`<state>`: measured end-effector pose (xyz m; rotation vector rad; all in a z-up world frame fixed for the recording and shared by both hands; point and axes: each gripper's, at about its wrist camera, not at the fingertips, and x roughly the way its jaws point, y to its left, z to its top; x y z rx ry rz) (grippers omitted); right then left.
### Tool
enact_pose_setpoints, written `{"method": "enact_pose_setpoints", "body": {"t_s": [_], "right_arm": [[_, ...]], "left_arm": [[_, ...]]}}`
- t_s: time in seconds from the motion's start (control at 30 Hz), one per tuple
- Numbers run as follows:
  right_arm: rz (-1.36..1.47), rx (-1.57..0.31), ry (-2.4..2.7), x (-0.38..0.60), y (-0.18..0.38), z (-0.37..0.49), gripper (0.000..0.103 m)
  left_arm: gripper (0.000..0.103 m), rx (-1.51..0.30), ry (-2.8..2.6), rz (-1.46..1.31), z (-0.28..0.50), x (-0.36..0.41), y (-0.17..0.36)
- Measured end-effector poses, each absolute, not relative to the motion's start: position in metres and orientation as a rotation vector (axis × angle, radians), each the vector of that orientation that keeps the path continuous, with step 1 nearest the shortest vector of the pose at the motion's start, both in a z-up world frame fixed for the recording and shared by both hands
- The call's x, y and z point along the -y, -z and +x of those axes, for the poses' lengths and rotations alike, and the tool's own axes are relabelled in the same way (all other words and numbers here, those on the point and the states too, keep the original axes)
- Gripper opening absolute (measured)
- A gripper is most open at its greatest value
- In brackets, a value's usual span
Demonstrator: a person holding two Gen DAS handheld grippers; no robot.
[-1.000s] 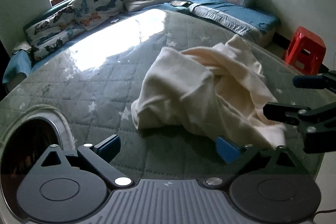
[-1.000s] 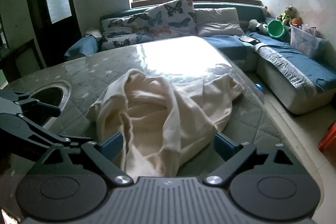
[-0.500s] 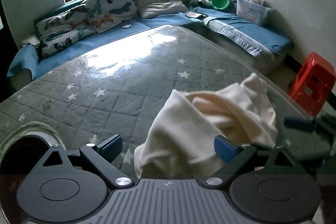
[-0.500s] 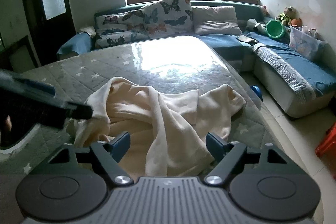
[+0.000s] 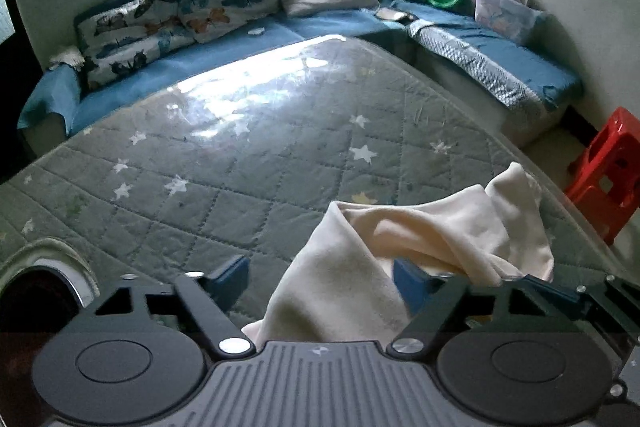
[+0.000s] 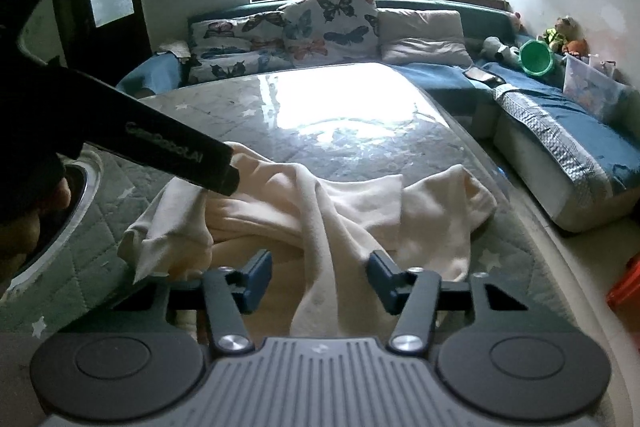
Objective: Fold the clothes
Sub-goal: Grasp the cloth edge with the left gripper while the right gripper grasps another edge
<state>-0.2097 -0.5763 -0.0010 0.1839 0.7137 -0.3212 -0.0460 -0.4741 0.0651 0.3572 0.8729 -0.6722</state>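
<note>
lying crumpled, the cream garment (image 6: 320, 211) sits between both spread grippers, left gripper (image 5: 320, 277) and right gripper (image 6: 318, 275); pinching several bunched layers together could spoil the fold

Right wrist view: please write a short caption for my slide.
Open right gripper straddling a ridge of a crumpled cream garment on a quilted mattress.

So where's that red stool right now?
The red plastic stool stands on the floor at the left wrist view's right edge, beside the mattress, just beyond the cream garment.
</note>
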Motion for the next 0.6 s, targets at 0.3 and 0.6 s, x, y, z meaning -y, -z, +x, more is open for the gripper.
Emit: {"method": "enact_pose_setpoints", "body": {"t_s": [0.3, 0.6], "right_arm": [[0.172, -0.720, 0.329, 0.578, 0.004, -0.210, 0.028], [0.189, -0.671, 0.351, 0.577, -0.004, -0.238, 0.010]], "left_arm": [[0.020, -0.864, 0.717, 0.409, -0.049, 0.464, -0.057], [0.008, -0.835, 0.740, 0.380, -0.059, 0.410, -0.064]]}}
